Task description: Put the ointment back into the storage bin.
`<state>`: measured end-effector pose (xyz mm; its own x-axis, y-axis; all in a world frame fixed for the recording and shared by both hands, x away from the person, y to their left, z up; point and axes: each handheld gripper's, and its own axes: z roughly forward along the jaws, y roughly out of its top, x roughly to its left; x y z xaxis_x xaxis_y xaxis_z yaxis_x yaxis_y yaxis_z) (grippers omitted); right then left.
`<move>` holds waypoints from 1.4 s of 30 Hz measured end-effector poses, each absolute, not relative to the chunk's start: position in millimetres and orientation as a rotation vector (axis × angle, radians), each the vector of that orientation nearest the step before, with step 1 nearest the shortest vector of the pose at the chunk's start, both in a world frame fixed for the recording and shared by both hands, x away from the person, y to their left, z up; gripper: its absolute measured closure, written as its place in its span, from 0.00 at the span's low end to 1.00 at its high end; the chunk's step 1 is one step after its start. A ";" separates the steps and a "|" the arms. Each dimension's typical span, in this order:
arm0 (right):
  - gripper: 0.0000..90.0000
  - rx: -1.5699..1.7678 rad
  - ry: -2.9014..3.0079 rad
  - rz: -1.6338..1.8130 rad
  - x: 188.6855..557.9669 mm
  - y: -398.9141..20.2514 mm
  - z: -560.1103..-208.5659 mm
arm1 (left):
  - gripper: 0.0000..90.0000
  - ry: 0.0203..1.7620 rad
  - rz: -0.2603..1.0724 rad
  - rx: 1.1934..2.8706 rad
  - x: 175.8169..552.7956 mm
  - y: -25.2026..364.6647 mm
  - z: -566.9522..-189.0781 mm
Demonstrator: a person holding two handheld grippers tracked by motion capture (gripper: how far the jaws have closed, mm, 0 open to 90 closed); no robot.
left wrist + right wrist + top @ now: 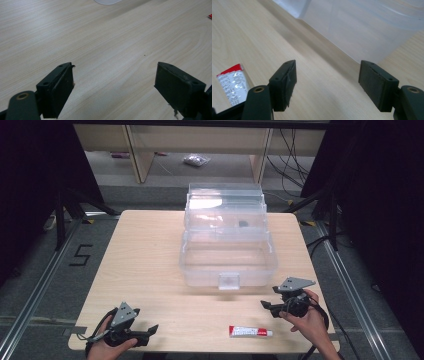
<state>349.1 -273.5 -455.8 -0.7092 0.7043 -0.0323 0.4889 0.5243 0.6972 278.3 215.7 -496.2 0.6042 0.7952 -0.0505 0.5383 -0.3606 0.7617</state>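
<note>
Here — one tube; one box; two tongs.

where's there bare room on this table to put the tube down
The widest bare stretch of table lies left of the clear box, running down to the left gripper. A narrower strip sits between the box front and the tube. Tightest is the front right corner, around the right gripper.

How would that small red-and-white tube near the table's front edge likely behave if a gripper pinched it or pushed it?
The tube lies flat on the table, so it probably slides rather than rolls. Its flattened red end suggests a soft body that may dent under the pads. It looks small and likely light, and its glossy printed skin could be somewhat slippery.
</note>
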 end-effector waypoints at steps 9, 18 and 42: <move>0.42 0.810 2.570 0.910 341.3 -257.3 -451.1 | 0.17 1.045 0.404 2.052 279.1 216.0 -496.8; 0.52 0.631 2.724 0.835 326.5 -235.1 -439.3 | 0.17 1.045 0.399 2.061 279.0 215.7 -496.5; 0.67 0.406 2.930 0.574 317.0 -206.1 -452.3 | 0.17 1.047 0.404 2.048 279.6 215.5 -496.9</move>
<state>317.0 -206.1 -452.3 -0.9557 0.2852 -0.0732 0.2365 0.8915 0.3863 279.6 215.5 -496.9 0.6090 0.7904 -0.0664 0.5406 -0.3523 0.7640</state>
